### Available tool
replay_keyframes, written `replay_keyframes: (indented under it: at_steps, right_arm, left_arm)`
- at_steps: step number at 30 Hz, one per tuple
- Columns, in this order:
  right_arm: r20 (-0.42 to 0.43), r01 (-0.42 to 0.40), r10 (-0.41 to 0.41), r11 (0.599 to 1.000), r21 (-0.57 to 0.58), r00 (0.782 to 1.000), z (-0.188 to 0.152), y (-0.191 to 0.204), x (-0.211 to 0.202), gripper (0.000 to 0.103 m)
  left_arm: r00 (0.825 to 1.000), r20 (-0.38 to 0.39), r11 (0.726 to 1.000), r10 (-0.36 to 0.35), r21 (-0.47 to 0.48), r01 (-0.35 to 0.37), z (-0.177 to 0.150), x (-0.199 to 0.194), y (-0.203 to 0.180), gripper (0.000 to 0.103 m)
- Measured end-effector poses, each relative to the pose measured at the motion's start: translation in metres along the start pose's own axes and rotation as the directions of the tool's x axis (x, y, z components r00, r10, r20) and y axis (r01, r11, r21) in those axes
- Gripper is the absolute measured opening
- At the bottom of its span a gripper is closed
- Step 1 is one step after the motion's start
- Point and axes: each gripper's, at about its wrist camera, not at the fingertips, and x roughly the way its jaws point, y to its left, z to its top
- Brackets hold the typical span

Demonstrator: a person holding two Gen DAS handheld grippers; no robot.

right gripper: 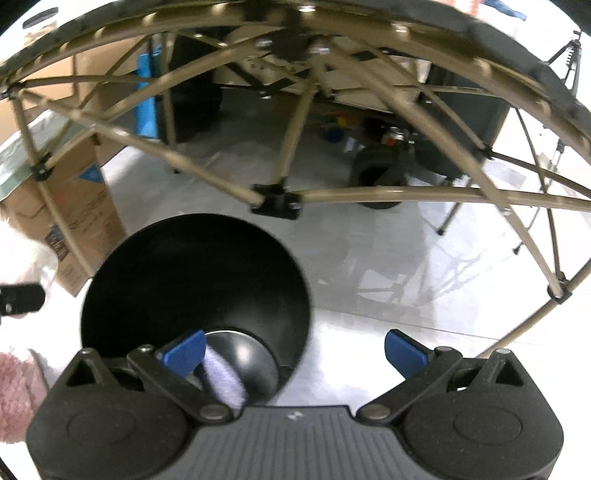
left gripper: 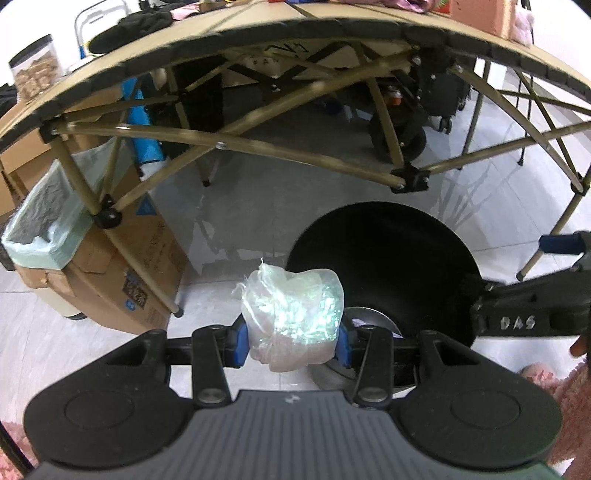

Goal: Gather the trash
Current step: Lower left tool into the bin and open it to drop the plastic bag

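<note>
Crumpled plastic bag (left gripper: 293, 317) pinched in left tool (left gripper: 291, 343), near black bin (left gripper: 384, 258); right tool (right gripper: 293, 350) wide, empty. Could snag, miss rim.

The bin (left gripper: 384, 266) stands on the floor (left gripper: 229, 229) just in front of the folding tabletop's (left gripper: 258, 22) leg frame. The crumpled plastic wrap (left gripper: 291, 317) sits between the left tool's (left gripper: 291, 345) fingers at the bin's left rim, and the right tool (right gripper: 293, 350) hangs over its right rim. A cardboard box (left gripper: 122, 273) stands well left of the bin, with a lined box (left gripper: 44, 221) on top.
</note>
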Motion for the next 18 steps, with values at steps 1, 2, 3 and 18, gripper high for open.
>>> replay_keyframes:
  at_steps: [1, 2, 3, 18]
  right_arm:
    - [0.002, 0.01, -0.01, 1.0, 0.01, 1.0, 0.0, -0.005, -0.001, 0.103]
    - [0.004, 0.019, -0.019, 1.0, 0.025, 1.0, 0.0, -0.01, -0.002, 0.103]
    - [0.006, 0.025, -0.025, 0.999, 0.039, 1.0, 0.0, -0.014, -0.003, 0.103]
    - [0.027, 0.082, -0.089, 0.977, 0.195, 0.996, 0.001, -0.07, -0.015, 0.103]
  left_arm:
    - [1.0, -0.003, 1.0, -0.006, 0.004, 0.006, 0.0, 0.002, -0.002, 0.044]
    - [1.0, -0.004, 1.0, -0.01, 0.01, 0.01, 0.002, 0.003, -0.005, 0.044]
    - [1.0, -0.003, 1.0, -0.014, 0.014, 0.014, 0.003, 0.004, -0.007, 0.044]
    - [0.999, -0.009, 0.995, -0.054, 0.09, 0.054, 0.021, 0.033, -0.054, 0.044]
